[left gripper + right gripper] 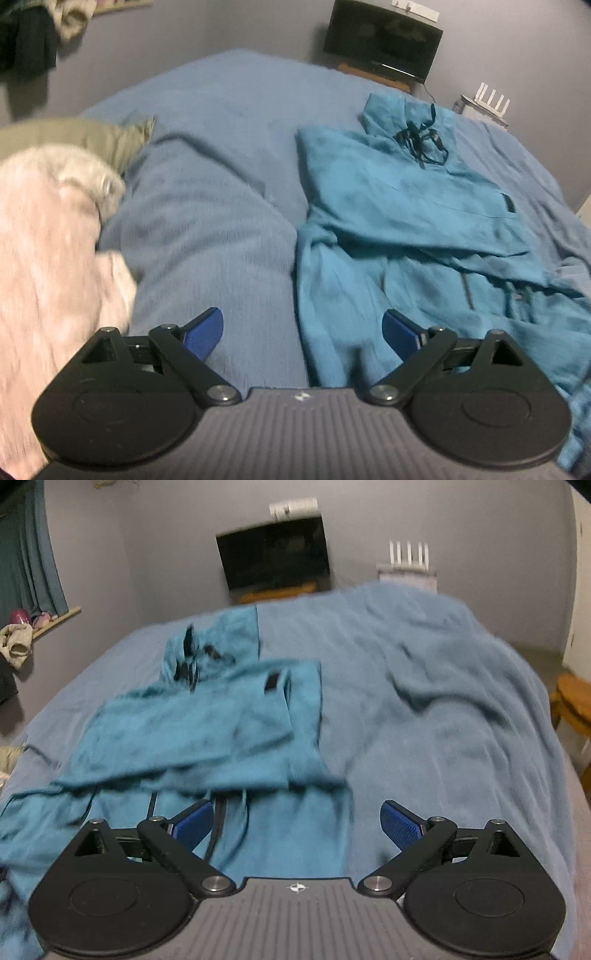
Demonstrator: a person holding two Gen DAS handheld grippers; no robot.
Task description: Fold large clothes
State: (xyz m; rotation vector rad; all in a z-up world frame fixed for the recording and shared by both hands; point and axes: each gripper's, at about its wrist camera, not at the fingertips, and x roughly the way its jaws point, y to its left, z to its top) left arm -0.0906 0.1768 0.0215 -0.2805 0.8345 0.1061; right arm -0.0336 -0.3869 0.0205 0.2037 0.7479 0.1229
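A large teal hooded garment (406, 229) with black drawstrings lies on the blue bed cover, its sleeves folded across the body. It also shows in the right wrist view (207, 731). My left gripper (303, 328) is open and empty, above the garment's lower left edge. My right gripper (297, 821) is open and empty, above the garment's lower right edge. Neither gripper touches the cloth.
The blue bed cover (221, 184) is rumpled on the right (443, 701). A pink and grey cloth pile (51, 240) and an olive cloth (110, 136) lie at the left. A TV (273, 559) stands behind the bed. A wooden stool (574, 701) is at the right.
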